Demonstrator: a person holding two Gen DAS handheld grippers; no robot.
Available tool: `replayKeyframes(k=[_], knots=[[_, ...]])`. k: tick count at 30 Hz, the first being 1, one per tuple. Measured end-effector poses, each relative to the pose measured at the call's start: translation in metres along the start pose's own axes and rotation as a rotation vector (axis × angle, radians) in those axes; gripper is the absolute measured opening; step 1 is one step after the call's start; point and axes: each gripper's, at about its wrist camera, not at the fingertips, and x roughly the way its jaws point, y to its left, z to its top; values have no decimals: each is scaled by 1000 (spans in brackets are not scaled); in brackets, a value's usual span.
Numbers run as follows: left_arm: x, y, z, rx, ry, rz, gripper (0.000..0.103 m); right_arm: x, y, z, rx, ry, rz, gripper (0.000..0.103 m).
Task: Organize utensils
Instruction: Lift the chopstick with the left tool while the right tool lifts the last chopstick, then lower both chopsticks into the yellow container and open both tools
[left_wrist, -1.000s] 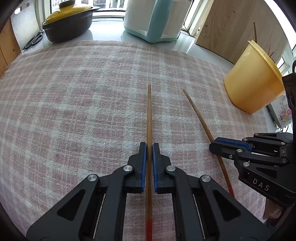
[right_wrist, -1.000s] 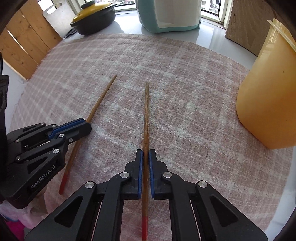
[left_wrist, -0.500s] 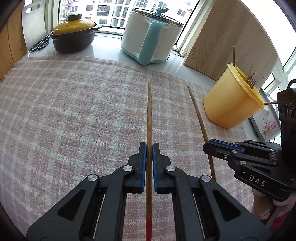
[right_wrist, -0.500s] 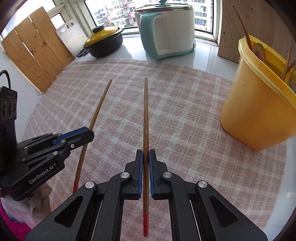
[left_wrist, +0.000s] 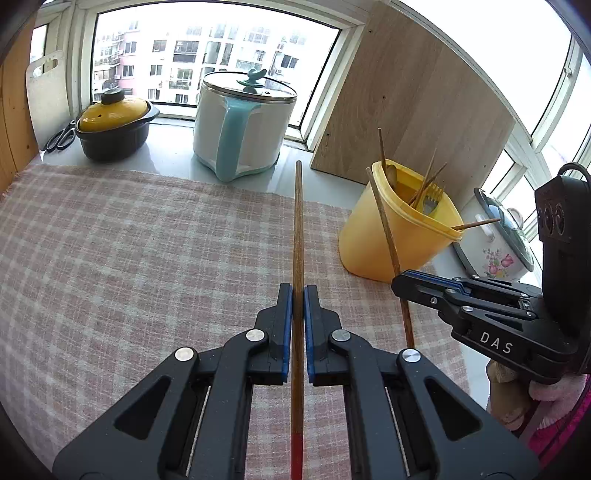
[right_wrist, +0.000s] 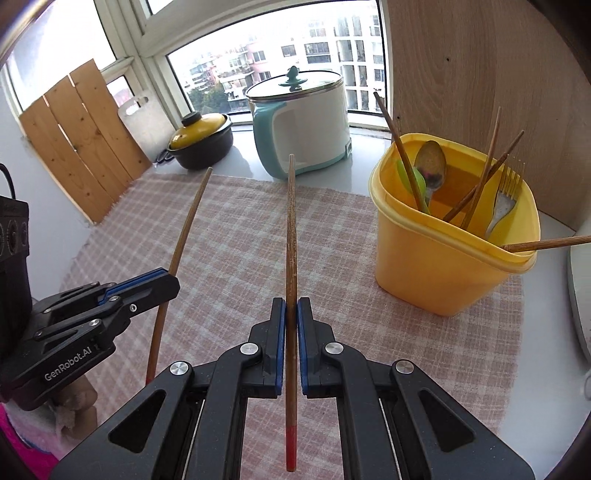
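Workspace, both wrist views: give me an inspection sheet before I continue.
Surface: pink checked cloth on a pale counter.
Job's things: two red-tipped wooden chopsticks, one per gripper; yellow plastic tub holding a spoon, a fork and more chopsticks.
Clutter: white-and-teal lidded pot; dark casserole with yellow lid; scissors; flowered pot.
Grippers: left gripper and right gripper each shut on a chopstick, clear of the cloth.
Cables: nothing seen.
Surroundings: windows, wooden boards, white cutting board.

Bright daylight through the big white-framed window (left_wrist: 207, 55) at the far side, apartment blocks outside, pale wooden board (left_wrist: 413, 110) leaning far right.
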Motion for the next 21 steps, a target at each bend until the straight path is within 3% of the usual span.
replayKeyframes(k=[12, 21], knots=[[-1, -42, 19, 32, -47, -32, 4, -43, -42, 9, 37, -94, -18, 5], [8, -78, 50, 56, -100, -70, 4, -67, -80, 27, 75, -168, -29, 5]])
